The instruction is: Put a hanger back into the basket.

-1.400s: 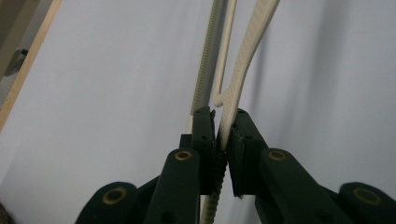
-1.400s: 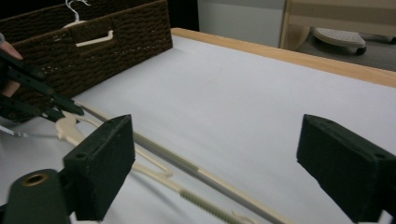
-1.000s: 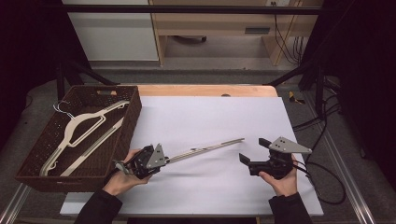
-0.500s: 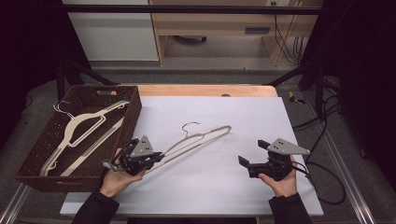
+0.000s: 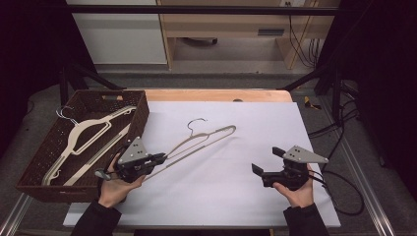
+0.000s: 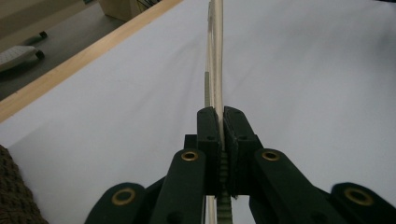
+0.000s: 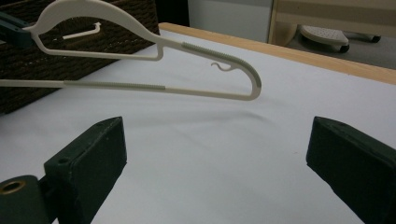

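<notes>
Clamped tight between the 2 black jaws of the left gripper (image 6: 219, 135), a cream plastic hanger (image 5: 196, 142) is held by one end of its frame and carried clear of the white sheet (image 5: 246, 123) that covers the table, its metal hook (image 5: 195, 123) pointing toward the far edge. The left gripper sits near the sheet's front-left corner, just beside the brown wicker basket (image 5: 140, 115) at the table's left edge, where 2 more hangers (image 5: 88, 142) lie. From that grip the hanger slants out toward the middle of the sheet, its free end hanging above the surface, as the right gripper view shows. The right gripper (image 5: 263, 164) waits near the front-right corner, well apart from the hanger, its jaws spread wide and empty. The step in hand appears to be moving 1 hanger from the basket to the sheet. The next move likely calls for lowering it flat onto the middle of the sheet before the left jaws let go.
</notes>
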`<state>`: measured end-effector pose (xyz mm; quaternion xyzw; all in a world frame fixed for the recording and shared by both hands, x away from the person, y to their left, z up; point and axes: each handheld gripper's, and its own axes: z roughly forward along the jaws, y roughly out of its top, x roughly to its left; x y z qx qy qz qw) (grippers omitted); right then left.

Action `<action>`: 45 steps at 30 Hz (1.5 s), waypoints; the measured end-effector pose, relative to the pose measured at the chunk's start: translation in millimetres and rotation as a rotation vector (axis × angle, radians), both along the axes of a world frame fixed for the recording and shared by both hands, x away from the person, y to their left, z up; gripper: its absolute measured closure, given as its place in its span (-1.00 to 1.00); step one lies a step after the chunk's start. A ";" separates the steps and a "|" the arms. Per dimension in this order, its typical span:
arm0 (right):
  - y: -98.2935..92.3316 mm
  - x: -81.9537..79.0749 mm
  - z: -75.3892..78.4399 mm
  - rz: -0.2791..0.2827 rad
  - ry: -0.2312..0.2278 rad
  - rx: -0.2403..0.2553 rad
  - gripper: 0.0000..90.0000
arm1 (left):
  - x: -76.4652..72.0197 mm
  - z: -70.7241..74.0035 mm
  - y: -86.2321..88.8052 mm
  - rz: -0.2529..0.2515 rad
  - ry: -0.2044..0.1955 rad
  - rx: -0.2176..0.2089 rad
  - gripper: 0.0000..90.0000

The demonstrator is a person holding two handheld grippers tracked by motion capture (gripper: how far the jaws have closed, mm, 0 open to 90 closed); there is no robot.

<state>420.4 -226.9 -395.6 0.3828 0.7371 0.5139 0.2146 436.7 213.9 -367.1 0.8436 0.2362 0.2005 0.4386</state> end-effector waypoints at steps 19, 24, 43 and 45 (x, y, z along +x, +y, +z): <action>-11.7 -2.7 8.4 -0.037 -0.023 0.010 -0.96 | -12.3 60.3 62.6 0.036 -0.075 -0.247 0.90; -14.0 -2.5 8.7 -0.043 -0.024 0.007 -0.96 | -12.5 80.0 79.9 0.049 -0.099 -0.268 0.90; -24.4 -1.0 7.8 -0.073 -0.027 0.002 -0.99 | 26.6 87.8 175.2 0.212 -0.046 -0.268 0.90; -24.4 -0.9 7.6 -0.074 -0.025 0.000 -0.99 | 30.0 84.1 181.8 0.224 -0.040 -0.267 0.90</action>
